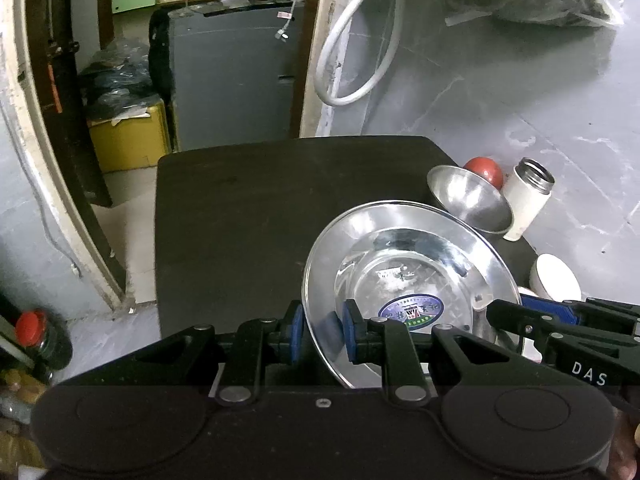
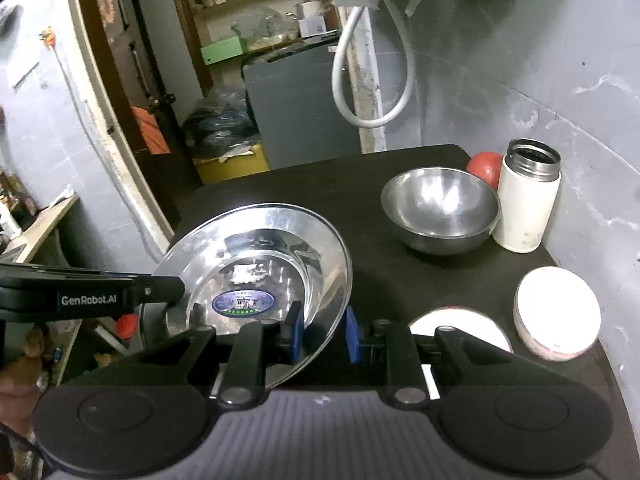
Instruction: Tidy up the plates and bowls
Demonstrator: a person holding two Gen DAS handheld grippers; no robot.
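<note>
In the left wrist view, the left gripper [image 1: 319,334] is seen with its blue pads set on either side of the rim of a shiny steel plate [image 1: 408,276], one pad outside and one inside the rim, so the plate is judged to be pinched at its near-left edge. The plate is held tilted over the dark table [image 1: 240,220], at its right half. The right gripper [image 1: 520,312] is seen reaching to the plate's opposite edge. A steel bowl [image 1: 468,198] stands just beyond the plate, with a red ball [image 1: 486,170] and a white flask [image 1: 528,196] behind it. A slip is the chief risk judged here: a polished rim is held on narrow pads, and if the two grips are moved out of step, the plate could be twisted loose.

In the right wrist view, the right gripper [image 2: 322,334] is seen closed over the plate's [image 2: 256,264] near-right rim, the thin edge lying between the blue pads. The left gripper [image 2: 176,288] is seen at the far left edge, where its contact is hidden. The bowl [image 2: 440,212] is well apart from the plate, just beside the flask [image 2: 528,196]. A white round lid [image 2: 558,314] and a white disc [image 2: 460,326] lie near the gripper. If the plate is swung rightward carelessly, the bowl could be struck and pushed into the flask, which stands open and near the table's edge.
</note>
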